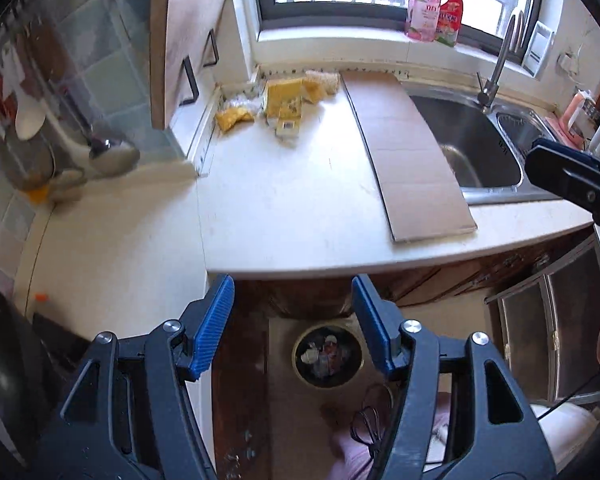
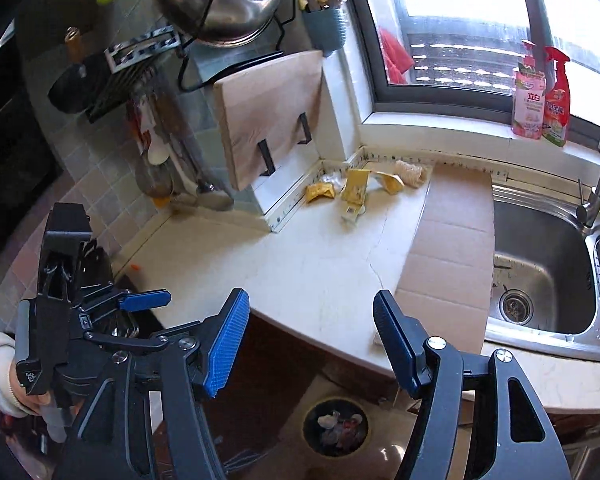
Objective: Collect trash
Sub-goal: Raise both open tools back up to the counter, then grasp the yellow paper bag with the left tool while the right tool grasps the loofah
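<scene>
Several pieces of yellow wrapper trash [image 1: 285,101] lie in the far corner of the white counter, under the window; they also show in the right wrist view [image 2: 355,187]. A round bin [image 1: 327,357] with trash in it stands on the floor below the counter edge, also in the right wrist view [image 2: 336,426]. My left gripper [image 1: 293,296] is open and empty, above the bin at the counter's front edge. My right gripper [image 2: 311,312] is open and empty, near the counter's front edge. The left gripper also shows at the left of the right wrist view [image 2: 148,300].
A long cardboard sheet [image 1: 408,148] lies on the counter beside the steel sink [image 1: 476,148]. A wooden cutting board [image 2: 268,116] leans in a rack at the back left. Ladles and pots hang on the tiled wall. Two bottles [image 2: 540,96] stand on the windowsill.
</scene>
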A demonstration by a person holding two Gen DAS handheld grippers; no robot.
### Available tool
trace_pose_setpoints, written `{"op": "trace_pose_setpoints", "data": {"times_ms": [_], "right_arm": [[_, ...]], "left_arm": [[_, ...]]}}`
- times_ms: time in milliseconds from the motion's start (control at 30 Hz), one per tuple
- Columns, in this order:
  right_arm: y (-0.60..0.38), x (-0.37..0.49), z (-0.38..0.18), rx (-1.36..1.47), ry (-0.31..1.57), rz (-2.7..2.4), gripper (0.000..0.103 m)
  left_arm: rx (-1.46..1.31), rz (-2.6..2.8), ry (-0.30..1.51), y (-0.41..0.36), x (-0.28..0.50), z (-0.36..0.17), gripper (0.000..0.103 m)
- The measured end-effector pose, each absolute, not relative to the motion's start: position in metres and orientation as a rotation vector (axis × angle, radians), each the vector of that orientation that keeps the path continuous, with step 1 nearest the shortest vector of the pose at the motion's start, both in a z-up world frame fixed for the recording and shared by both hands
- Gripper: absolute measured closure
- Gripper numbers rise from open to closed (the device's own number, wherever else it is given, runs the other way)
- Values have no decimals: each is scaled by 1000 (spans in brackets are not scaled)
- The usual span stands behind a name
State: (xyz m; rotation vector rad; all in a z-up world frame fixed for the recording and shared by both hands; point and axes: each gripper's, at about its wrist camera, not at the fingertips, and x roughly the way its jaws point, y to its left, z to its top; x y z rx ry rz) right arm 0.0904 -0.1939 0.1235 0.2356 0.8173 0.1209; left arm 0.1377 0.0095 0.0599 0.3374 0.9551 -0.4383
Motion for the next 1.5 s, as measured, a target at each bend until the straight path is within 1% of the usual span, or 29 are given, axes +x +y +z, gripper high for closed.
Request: {"op": "trace_pose_setpoints", "data": {"times_ms": [100,333,467,700,867,1067,1267,1333,1367,1400,1467,1500], "right_arm": [[-204,113,121,271,804,83,37],[-241,167,87,382,810,-15,37],[-265,205,67,384,835,-44,37],[-316,293,31,367,877,7,37],[-359,378,3,390,918,50,37],[-407,484,-52,522,982,60,37],[-429,560,-114,584,987,45,37],[-432,580,-132,591,982,38,37],[-432,588,-142,592,983,38,37],[-430,596,-151,587,986,44,37],[-421,607,-166,557,998,55,37],[-415,611,-173,544,1002,58,37]], "left_arm": [[319,-454,919,3,166,62,39],[287,-474,888,-29,224,41,38],[238,-484,891,-53,260,26,37],[228,-429,908,-113,340,-14,37],[193,-376,934,-147,411,-35,37],[138,-303,1011,-178,490,-75,37],[49,-230,1057,-182,536,-112,37],[13,-206,1064,-178,545,-121,39],[1,-199,1065,-176,547,-124,44],[-7,-194,1070,-175,550,-128,46],[-3,-184,1069,-174,549,-133,56],[4,-180,1065,-175,550,-135,59]]}}
